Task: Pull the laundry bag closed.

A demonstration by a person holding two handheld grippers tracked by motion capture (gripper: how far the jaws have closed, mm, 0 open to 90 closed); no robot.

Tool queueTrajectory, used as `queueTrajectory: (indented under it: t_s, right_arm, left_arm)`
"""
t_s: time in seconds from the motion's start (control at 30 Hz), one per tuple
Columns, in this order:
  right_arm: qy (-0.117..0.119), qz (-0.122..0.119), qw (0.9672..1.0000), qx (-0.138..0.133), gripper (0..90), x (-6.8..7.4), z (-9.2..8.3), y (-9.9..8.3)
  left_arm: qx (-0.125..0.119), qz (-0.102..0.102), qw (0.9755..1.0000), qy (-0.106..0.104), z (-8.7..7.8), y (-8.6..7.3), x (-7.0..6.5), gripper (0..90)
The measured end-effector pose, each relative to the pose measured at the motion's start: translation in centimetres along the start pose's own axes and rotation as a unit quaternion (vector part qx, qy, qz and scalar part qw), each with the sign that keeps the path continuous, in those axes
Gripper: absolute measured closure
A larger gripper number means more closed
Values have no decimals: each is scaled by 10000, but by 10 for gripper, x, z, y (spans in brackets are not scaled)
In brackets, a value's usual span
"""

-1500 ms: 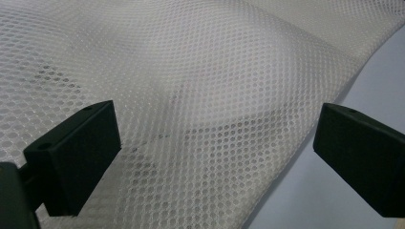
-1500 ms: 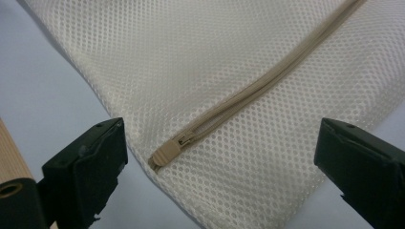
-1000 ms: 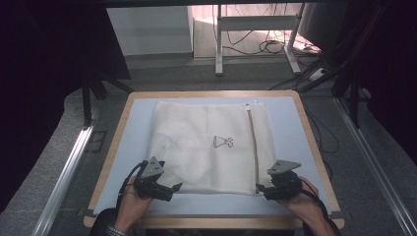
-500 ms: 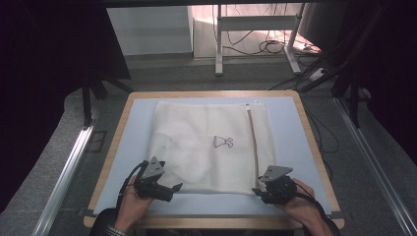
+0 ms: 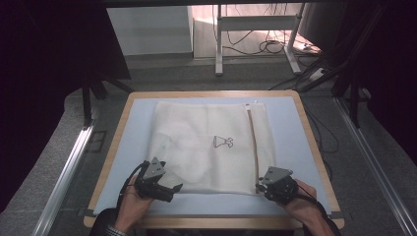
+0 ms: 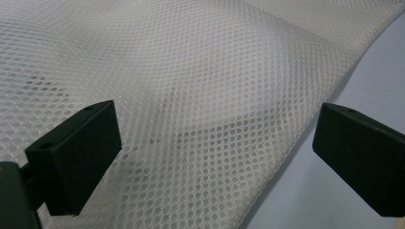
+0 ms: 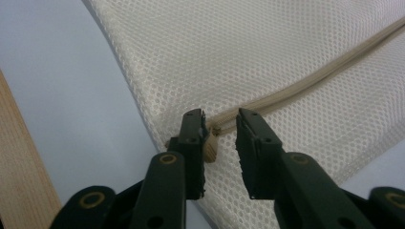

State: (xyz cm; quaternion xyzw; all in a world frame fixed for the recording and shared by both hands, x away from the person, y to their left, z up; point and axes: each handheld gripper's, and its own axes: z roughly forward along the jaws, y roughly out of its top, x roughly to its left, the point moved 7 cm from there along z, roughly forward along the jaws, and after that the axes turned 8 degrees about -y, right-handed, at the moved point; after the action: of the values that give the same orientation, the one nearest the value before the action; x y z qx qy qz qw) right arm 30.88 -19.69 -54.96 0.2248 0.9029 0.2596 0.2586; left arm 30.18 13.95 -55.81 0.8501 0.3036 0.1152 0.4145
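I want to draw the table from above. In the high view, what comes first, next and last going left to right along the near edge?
left gripper → mesh laundry bag → zipper → right gripper

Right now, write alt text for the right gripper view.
The right gripper's two black jaws, which have just been closing, stand narrowly apart around the beige zipper pull at the end of a white mesh laundry bag's zipper. The bag lies on a pale blue table surface.
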Motion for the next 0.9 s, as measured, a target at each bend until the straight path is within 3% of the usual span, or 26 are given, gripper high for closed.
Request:
queueTrajectory:
  t_s: [0.43,0.6,0.9]
  right_arm:
    - [51,-83,9998,145,853,0,6,-1]
    - [16,-159,9996,222,857,1,8,-2]
    - [88,-13,9997,218,857,0,8,-2]
  left_arm:
    - [-8,-15,10000,-33,1,1,-1,22]
    - [8,-35,10000,-54,2,2,-3,26]
    - [-18,13,10000,30,4,8,-8,10]
